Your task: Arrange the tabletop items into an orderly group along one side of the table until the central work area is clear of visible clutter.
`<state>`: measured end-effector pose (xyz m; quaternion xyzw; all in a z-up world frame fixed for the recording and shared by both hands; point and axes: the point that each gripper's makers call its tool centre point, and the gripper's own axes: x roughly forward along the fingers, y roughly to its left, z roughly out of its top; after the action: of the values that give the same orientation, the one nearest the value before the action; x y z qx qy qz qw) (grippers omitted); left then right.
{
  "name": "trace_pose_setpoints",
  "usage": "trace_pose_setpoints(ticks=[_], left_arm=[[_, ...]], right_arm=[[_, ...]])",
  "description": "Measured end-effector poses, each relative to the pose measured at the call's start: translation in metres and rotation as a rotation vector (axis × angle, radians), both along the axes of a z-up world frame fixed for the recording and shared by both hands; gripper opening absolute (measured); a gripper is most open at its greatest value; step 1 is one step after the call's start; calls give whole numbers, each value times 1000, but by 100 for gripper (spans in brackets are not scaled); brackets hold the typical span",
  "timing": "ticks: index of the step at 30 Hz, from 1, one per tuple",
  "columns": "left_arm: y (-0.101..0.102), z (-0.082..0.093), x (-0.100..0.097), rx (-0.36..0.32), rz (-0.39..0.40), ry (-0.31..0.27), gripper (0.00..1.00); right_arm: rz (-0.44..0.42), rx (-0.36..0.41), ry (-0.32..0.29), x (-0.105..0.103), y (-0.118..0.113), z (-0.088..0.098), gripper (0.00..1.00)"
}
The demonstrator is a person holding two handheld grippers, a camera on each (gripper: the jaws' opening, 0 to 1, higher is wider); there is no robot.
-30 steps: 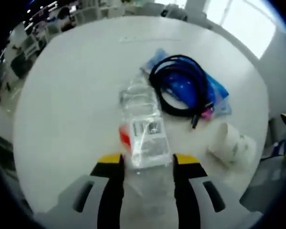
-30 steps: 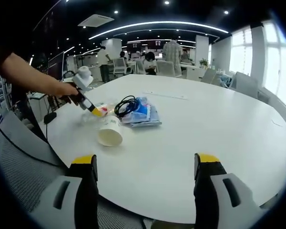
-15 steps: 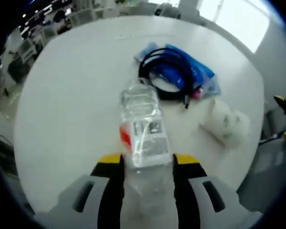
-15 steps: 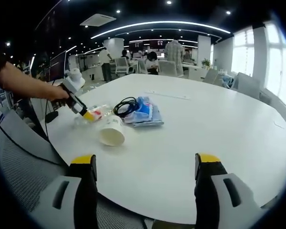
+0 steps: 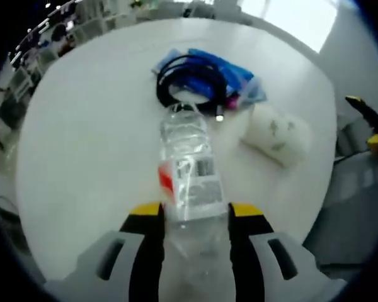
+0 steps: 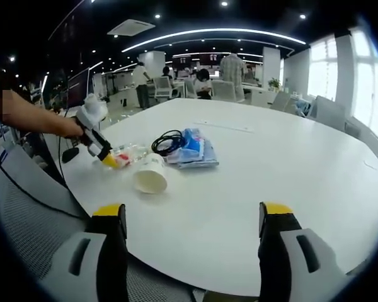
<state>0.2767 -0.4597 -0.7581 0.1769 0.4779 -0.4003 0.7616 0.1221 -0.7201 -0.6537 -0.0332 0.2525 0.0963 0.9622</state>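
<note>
bottle: clear crumpled plastic bottle with a red and white label [image 5: 188,170] lies on its side on the round white surface [image 5: 82,126], its near end between the yellow-tipped jaws of the left tool [image 5: 194,212]; in the right gripper view it sits at the surface's left edge [image 6: 127,155].
left tool: closed on the clear bottle, both jaw tips against its sides; a person's arm [image 6: 34,117] holds this tool [image 6: 108,160] out over the left edge.
right tool: [image 6: 192,217] jaws spread wide with nothing between them, held off the near edge of the surface [image 6: 290,163].
cable: black coiled cable [image 5: 188,88] lies on top of the blue plastic packet [image 5: 236,74], just beyond the bottle's far end; also seen mid-surface [image 6: 167,140].
packet: blue, flat, partly under the cable [image 6: 192,150].
cup: white paper cup [image 5: 274,129] lies on its side right of the bottle, near the packet; its open mouth faces the right tool [image 6: 150,177].
background: office chairs and standing people beyond the surface.
</note>
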Motion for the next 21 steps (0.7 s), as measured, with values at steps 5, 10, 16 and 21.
trace_pose_setpoints(ticks=[5,10,16,21], left_arm=[[-1,0,-10,-15,-64,1,37],[0,0,-20,-17,-146,-3,37],[2,0,-29,-23,-218,-1,37],[2,0,-32,-32,-237,-3,38]], right_arm=[[2,1,0,-1,0,0,86],[6,1,2,-1,1,1,86],[9,1,4,-1,1,0,86],[12,3,6,-2,2,0,86]])
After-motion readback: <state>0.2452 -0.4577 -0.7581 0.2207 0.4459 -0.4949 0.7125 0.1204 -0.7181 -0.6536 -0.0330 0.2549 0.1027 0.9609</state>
